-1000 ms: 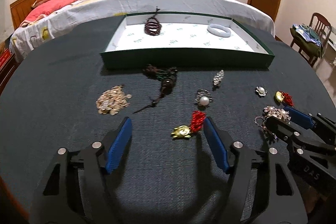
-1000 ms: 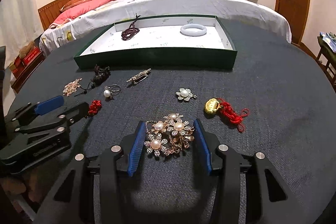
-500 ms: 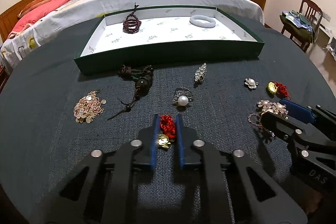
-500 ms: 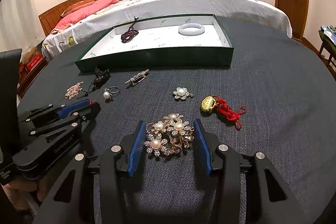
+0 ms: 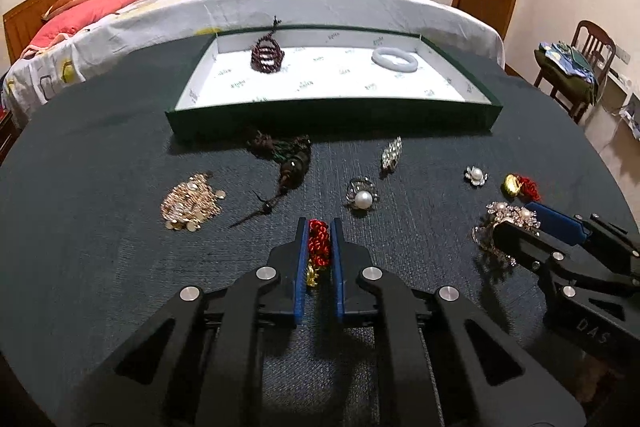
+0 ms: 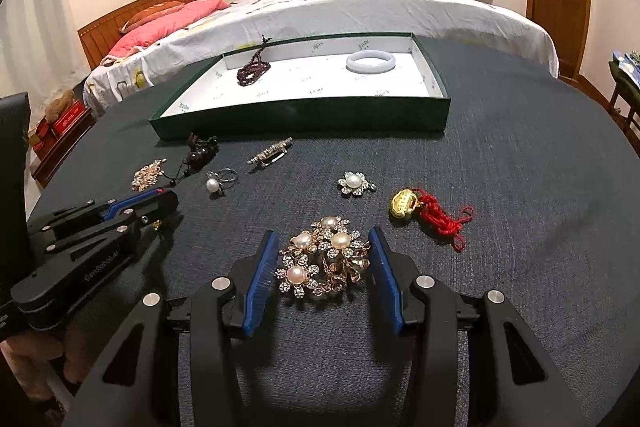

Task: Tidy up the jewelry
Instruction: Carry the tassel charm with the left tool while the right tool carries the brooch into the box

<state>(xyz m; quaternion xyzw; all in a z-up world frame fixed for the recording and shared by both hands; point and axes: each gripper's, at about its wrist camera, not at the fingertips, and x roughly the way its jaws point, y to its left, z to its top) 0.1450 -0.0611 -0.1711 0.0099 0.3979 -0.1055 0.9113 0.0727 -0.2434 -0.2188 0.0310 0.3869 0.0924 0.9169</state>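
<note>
1. Done: a bead bracelet and a white bangle lie in the tray.
2. Left claw is closed on a red-corded charm, which is on the tabletop in front of the tray.
3. Right claw stands open around a pearl brooch, pads not touching.
4. Left: some seven more pieces lie loose in front of the tray.

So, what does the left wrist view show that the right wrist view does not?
Only the left wrist view: the left tool shut on the red knotted charm, and a chair with clothes on it.

Only the right wrist view: the right tool with its pads on either side of the pearl flower brooch, not pressing it.

Both: the green tray holding a white bangle and a dark bead bracelet.
</note>
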